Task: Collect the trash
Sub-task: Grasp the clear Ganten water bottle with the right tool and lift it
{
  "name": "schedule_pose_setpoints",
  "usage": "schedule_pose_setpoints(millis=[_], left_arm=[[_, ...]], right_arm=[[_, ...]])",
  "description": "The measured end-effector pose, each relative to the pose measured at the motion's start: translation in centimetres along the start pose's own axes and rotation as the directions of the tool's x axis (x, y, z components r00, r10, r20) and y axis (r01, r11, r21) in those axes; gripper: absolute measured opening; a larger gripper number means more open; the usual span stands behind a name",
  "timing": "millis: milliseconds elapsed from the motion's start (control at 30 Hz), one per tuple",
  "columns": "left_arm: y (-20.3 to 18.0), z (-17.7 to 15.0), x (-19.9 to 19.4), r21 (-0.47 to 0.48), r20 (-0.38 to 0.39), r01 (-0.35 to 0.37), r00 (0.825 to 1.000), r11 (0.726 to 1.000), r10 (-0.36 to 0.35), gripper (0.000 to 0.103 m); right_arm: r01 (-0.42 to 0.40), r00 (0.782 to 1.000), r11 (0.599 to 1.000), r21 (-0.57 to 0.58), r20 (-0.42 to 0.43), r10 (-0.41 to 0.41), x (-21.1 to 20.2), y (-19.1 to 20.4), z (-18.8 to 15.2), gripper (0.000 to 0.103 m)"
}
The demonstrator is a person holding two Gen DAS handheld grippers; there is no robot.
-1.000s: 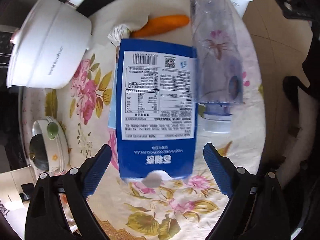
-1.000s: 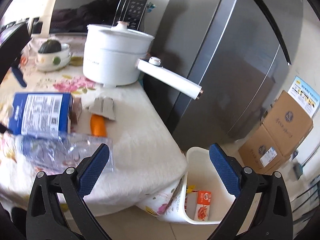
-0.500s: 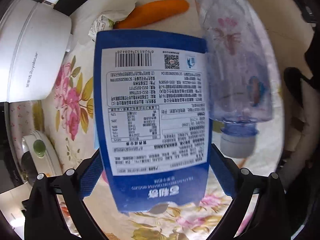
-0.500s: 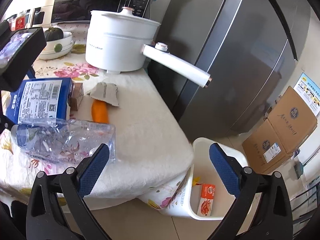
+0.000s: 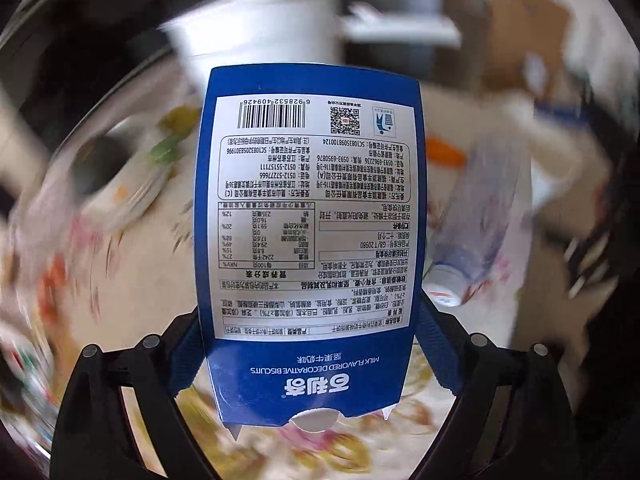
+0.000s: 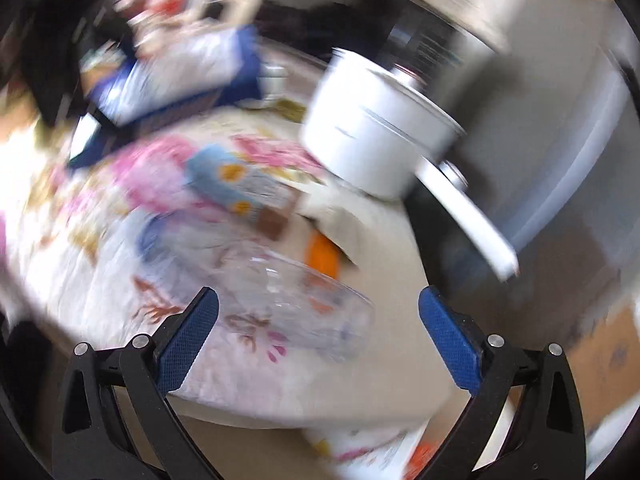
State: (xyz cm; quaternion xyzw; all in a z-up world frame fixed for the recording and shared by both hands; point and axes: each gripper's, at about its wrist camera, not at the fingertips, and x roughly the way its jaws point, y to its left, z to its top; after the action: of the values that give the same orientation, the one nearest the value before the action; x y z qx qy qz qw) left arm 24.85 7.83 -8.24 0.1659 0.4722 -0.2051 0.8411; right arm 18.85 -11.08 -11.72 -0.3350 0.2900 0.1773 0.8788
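My left gripper (image 5: 308, 344) is shut on a blue biscuit box (image 5: 310, 216) and holds it lifted above the flowered table; the box also shows blurred at the upper left of the right wrist view (image 6: 180, 76). A clear plastic bottle (image 5: 480, 220) lies on the cloth to the right of the box. My right gripper (image 6: 318, 320) is open and empty, just in front of the same bottle (image 6: 280, 292). A small light-blue snack packet (image 6: 244, 192) lies where the box was. An orange carrot (image 6: 322, 254) and a crumpled wrapper (image 6: 336, 224) lie beyond the bottle.
A white electric pot (image 6: 380, 140) with a long handle (image 6: 468, 220) stands at the back of the table; it also shows in the left wrist view (image 5: 260, 24). A small bowl (image 5: 120, 184) sits at left. Cardboard boxes (image 6: 612, 356) stand on the floor at right. Both views are motion-blurred.
My left gripper closed on the blue box and lifted it off the table, tilting up. My right gripper swung left from the bin toward the bottle. A light-blue packet under the box is uncovered.
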Motion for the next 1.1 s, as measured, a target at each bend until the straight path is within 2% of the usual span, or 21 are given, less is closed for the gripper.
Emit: schedule_pose_setpoints(millis=[33,67,100,133,200,267,333,400,467,533,567,600,633,667,700,767,867,967,1100], left_arm=[[1.0,-1.1,-1.2,-0.100,0.049,0.016,0.999,0.995,-0.011,0.088],[1.5,-1.9,-1.8,-0.158,0.079,0.025,0.997,0.987,-0.012,0.088],[2.4,-3.0,-2.8,-0.246,0.130,0.049,0.991,0.968,-0.017,0.088],[2.8,-3.6,-3.2,-0.291,0.158,0.070,0.987,0.954,-0.024,0.088],[3.5,-4.9,-4.5,-0.414,0.253,0.161,0.966,0.896,-0.057,0.088],[4.4,-6.3,-5.0,-0.488,0.347,0.264,0.933,0.832,-0.093,0.088],[5.3,-6.8,-4.5,-0.521,0.403,0.326,0.909,0.789,-0.109,0.088],[5.7,-7.7,-4.0,-0.546,0.420,0.351,0.900,0.760,-0.114,0.088],[5.9,-7.9,-3.5,-0.555,0.407,0.359,0.904,0.750,-0.131,0.088],[6.2,-8.1,-3.5,-0.545,0.408,0.358,0.903,0.758,-0.133,0.088],[6.1,-7.8,-3.6,-0.537,0.414,0.356,0.901,0.765,-0.129,0.088],[6.1,-7.6,-3.6,-0.530,0.422,0.361,0.897,0.767,-0.130,0.088],[6.1,-7.4,-3.7,-0.526,0.434,0.371,0.891,0.766,-0.134,0.088],[6.4,-7.5,-3.7,-0.523,0.440,0.377,0.887,0.764,-0.136,0.088],[6.5,-7.7,-3.6,-0.523,0.444,0.378,0.886,0.764,-0.134,0.088],[6.8,-8.2,-3.4,-0.533,0.447,0.377,0.885,0.757,-0.126,0.088],[7.5,-8.7,-2.9,-0.558,0.441,0.380,0.889,0.737,-0.124,0.088],[7.8,-9.1,-2.9,-0.578,0.438,0.373,0.892,0.725,-0.110,0.088],[7.9,-9.5,-3.4,-0.584,0.450,0.377,0.887,0.719,-0.100,0.088]], right_arm=[[-0.031,1.000,0.998,-0.061,-0.007,0.031,0.3,0.3,0.3,0.096],[-0.056,0.998,0.994,-0.092,-0.017,0.054,0.5,0.4,0.6,0.096],[-0.082,0.996,0.990,-0.117,-0.025,0.080,0.8,0.3,0.9,0.096],[-0.111,0.994,0.982,-0.152,-0.038,0.107,1.4,0.3,1.3,0.096],[-0.126,0.991,0.970,-0.210,-0.066,0.114,2.5,0.7,1.8,0.096],[-0.140,0.988,0.948,-0.286,-0.105,0.114,3.6,1.6,1.9,0.096],[-0.146,0.985,0.921,-0.360,-0.140,0.101,4.9,3.1,1.9,0.096],[-0.135,0.989,0.910,-0.392,-0.114,0.098,5.1,3.9,2.2,0.096],[-0.164,0.983,0.915,-0.368,-0.138,0.121,5.9,3.9,3.1,0.096],[-0.204,0.974,0.924,-0.323,-0.166,0.157,6.6,3.6,3.9,0.096],[-0.237,0.964,0.928,-0.286,-0.186,0.189,7.0,3.4,4.2,0.088],[-0.285,0.949,0.930,-0.233,-0.209,0.238,7.4,3.0,4.5,0.069],[-0.309,0.934,0.938,-0.156,-0.237,0.268,7.9,2.6,4.8,0.064],[-0.308,0.931,0.944,-0.120,-0.244,0.272,8.3,2.5,5.0,0.050],[-0.295,0.934,0.949,-0.109,-0.241,0.263,8.4,2.6,4.9,0.045],[-0.286,0.935,0.957,-0.037,-0.231,0.271,8.5,2.4,5.0,0.044],[-0.308,0.927,0.949,0.066,-0.202,0.315,7.9,2.3,5.0,0.044],[-0.325,0.925,0.938,0.124,-0.166,0.343,6.9,2.7,5.1,0.044],[-0.330,0.929,0.930,0.162,-0.117,0.350,5.8,3.3,5.8,0.044]])
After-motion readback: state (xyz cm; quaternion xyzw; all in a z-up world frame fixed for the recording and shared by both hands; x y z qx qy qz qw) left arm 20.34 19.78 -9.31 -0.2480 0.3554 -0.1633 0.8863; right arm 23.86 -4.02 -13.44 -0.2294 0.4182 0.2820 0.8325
